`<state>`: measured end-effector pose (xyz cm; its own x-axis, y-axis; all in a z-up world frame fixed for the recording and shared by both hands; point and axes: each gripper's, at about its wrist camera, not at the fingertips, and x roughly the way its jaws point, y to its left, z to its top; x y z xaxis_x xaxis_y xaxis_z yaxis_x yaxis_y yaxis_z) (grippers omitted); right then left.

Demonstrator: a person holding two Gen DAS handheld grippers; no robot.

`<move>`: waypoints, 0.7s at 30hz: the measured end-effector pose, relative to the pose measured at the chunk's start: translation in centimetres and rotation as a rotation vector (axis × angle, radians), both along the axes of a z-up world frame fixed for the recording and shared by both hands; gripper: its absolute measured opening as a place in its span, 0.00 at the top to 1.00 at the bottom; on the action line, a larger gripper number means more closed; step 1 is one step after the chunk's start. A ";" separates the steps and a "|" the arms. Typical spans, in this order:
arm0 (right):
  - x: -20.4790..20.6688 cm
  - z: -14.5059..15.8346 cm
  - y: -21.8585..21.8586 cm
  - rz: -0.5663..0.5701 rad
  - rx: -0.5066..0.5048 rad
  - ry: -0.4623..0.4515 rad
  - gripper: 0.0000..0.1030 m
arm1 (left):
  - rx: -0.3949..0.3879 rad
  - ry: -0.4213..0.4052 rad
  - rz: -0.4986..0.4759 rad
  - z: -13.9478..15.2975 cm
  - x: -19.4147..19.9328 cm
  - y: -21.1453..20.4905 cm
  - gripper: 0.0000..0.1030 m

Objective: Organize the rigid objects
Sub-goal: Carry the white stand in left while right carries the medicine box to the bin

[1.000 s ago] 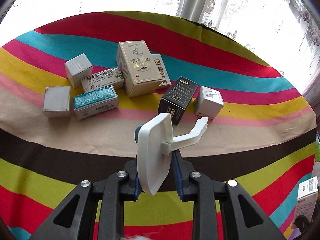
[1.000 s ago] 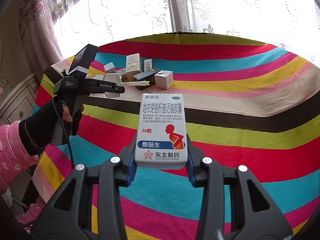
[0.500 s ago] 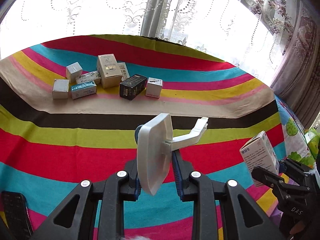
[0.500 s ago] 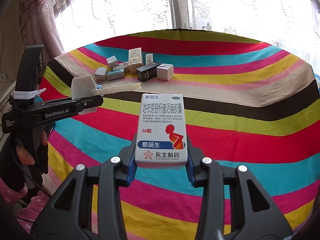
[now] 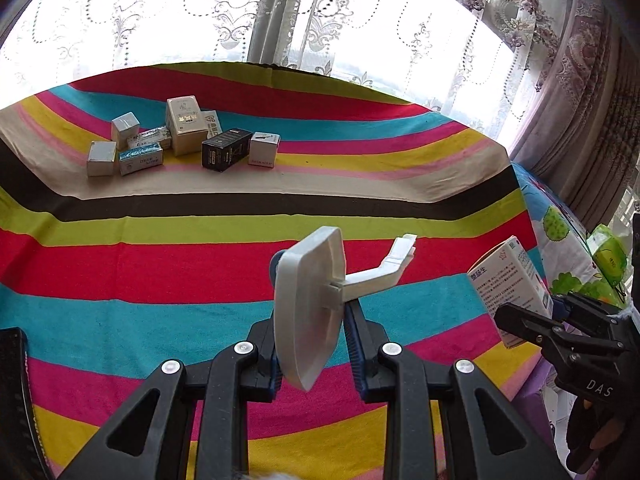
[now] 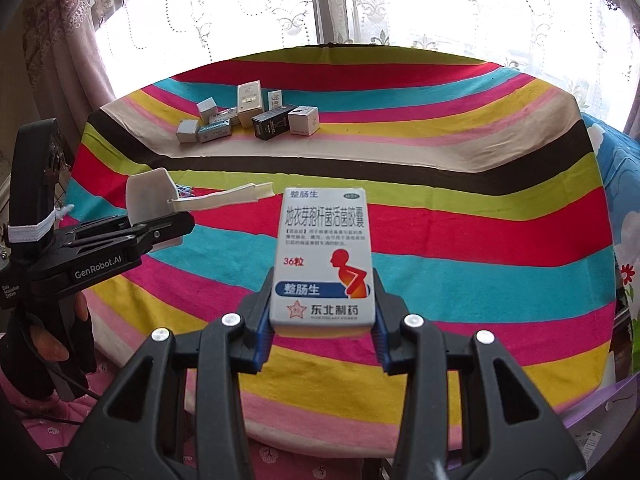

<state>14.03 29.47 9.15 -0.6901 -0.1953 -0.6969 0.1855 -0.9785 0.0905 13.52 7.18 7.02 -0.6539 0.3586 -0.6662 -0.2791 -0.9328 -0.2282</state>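
My left gripper is shut on a white plastic hook with a flat plate, held above the striped cloth; the same hook shows at the left of the right wrist view. My right gripper is shut on a white medicine box with blue and red print, upright over the cloth; that box appears at the right edge of the left wrist view. Several small boxes are grouped on the far beige stripe, among them a black box and a white cube.
The striped cloth covers a round table in front of lace curtains. A dark remote-like object lies at the near left edge. A person's gloved hand holds the left gripper. A cartoon-print cloth lies to the right.
Both grippers have drawn back from the group of boxes, the left one farther, so the boxes look smaller and more distant. Each still holds its object.
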 end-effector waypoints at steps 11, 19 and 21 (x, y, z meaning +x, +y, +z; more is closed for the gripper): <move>3.0 1.3 3.0 -0.070 0.022 -0.014 0.57 | -0.013 0.036 -0.079 1.5 2.3 2.8 0.73; 6.2 1.6 6.0 -0.133 0.054 -0.030 0.57 | -0.041 0.067 -0.181 2.3 4.7 6.4 0.73; 6.9 1.5 6.7 -0.148 0.058 -0.033 0.57 | -0.048 0.069 -0.212 2.4 5.4 7.5 0.73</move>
<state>20.91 36.22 10.67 -0.6851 -0.0518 -0.7266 0.0364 -0.9987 0.0368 18.90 14.72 9.41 -0.6117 0.4616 -0.6424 -0.4830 -0.8611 -0.1587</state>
